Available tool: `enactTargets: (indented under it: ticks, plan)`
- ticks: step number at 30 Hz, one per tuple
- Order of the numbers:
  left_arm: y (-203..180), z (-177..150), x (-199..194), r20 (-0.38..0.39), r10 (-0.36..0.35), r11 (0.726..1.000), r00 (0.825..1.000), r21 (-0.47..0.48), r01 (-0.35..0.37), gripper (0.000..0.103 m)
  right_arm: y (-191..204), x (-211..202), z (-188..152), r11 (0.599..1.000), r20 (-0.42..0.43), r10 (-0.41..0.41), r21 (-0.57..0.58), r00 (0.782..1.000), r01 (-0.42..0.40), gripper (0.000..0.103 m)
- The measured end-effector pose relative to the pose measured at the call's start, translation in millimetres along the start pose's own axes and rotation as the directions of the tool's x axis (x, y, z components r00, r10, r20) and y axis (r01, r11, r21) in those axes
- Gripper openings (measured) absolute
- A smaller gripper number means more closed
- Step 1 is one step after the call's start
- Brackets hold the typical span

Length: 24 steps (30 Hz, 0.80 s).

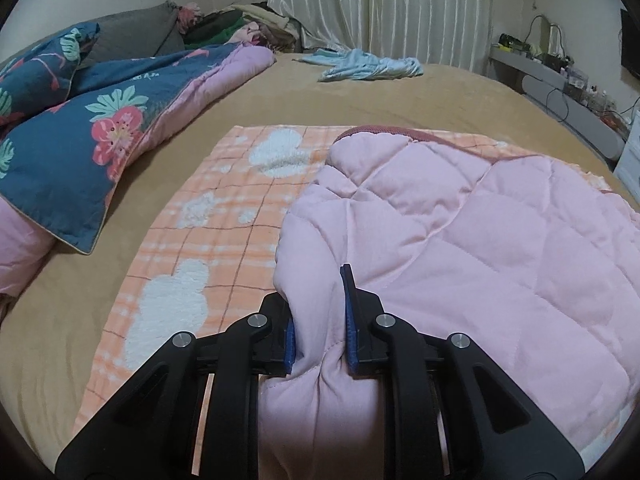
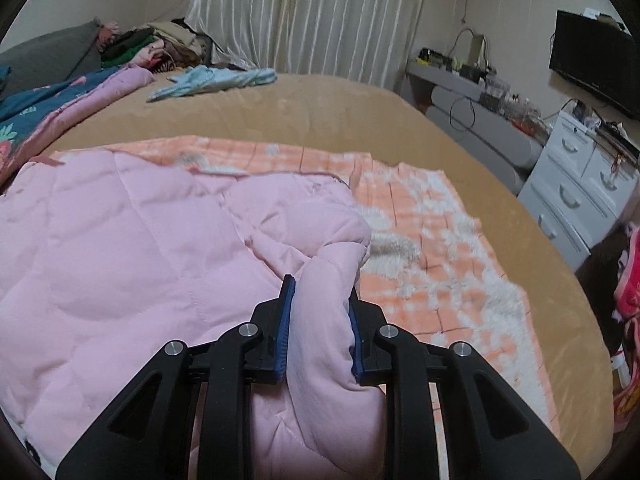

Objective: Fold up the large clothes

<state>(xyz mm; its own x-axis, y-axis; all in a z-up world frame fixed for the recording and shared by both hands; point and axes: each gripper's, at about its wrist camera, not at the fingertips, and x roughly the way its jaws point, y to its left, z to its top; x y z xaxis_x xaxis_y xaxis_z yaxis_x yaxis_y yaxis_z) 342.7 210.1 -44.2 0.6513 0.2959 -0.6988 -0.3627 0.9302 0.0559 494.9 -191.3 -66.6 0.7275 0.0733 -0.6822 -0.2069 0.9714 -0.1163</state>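
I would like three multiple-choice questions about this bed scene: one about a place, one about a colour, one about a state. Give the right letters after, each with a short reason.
1. Where does the light blue garment lie?
A. far end of the bed, near the curtain
B. on the white drawers
C. under the pink quilt

2. What colour is the quilted side held by both grippers?
A. green
B. pink
C. grey

3. What is the left gripper doing?
A. standing open above the bed
B. shut on quilt fabric
C. holding a pillow

Answers:
1 A: it lies on the tan bed cover before the curtain.
2 B: the pink quilt fills both views.
3 B: fabric is pinched between its blue pads, as with the right gripper.
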Motion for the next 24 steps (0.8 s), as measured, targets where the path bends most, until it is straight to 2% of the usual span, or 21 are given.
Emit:
enactTargets:
  ticks: [4, 12, 18, 19, 20, 21, 22, 23, 24]
  plan:
    - [-2.9, -0.1, 12.6, -0.017, 0.011, 1.000, 1.000, 0.000, -0.011, 0.012, -4.6, 16.9, -8.0, 0.999, -0.037, 0.008, 0.047, 0.999, -0.006, 0.022]
    - [-6.0, 0.6, 22.1, -0.030, 0.021, 1.000, 0.999, 0.004, -0.021, 0.014, -4.3, 31.0, -14.5, 1.000, -0.057, 0.004, 0.029, 0.998, -0.002, 0.025]
    - [-7.4, 1.1, 20.9, -0.033, 0.052, 0.998, 0.998, 0.027, -0.051, 0.020, -11.9, 31.0, -14.3, 0.997, -0.096, 0.019, 0.073, 0.995, -0.012, 0.037]
    - [-6.7, 1.7, 19.8, -0.034, 0.054, 0.998, 0.998, 0.024, -0.053, 0.021, -13.8, 28.9, -14.1, 0.996, -0.107, 0.014, 0.087, 0.994, -0.005, 0.045]
    - [-5.7, 2.2, 17.4, -0.034, 0.059, 0.998, 0.998, 0.021, -0.058, 0.025, -16.3, 25.4, -14.1, 0.995, -0.114, 0.003, 0.101, 0.994, 0.009, 0.058]
    - [-5.6, 2.4, 15.5, -0.035, 0.062, 0.998, 0.997, 0.023, -0.061, 0.030, -19.6, 20.4, -14.3, 0.993, -0.109, -0.002, 0.115, 0.994, 0.015, 0.063]
    - [-4.3, 2.7, 12.1, -0.033, 0.063, 0.998, 0.997, 0.022, -0.062, 0.035, -22.5, 15.0, -15.0, 0.992, -0.099, 0.000, 0.126, 0.995, 0.012, 0.073]
    - [-4.2, 2.5, 8.7, -0.029, 0.064, 0.998, 0.998, 0.021, -0.063, 0.046, -26.0, 7.6, -16.2, 0.990, -0.081, 0.004, 0.141, 0.997, 0.007, 0.084]
    - [-4.1, 2.5, 3.9, -0.023, 0.065, 0.998, 0.998, 0.024, -0.064, 0.056, -30.5, -3.2, -18.0, 0.986, -0.053, 0.006, 0.166, 0.999, 0.003, 0.091]
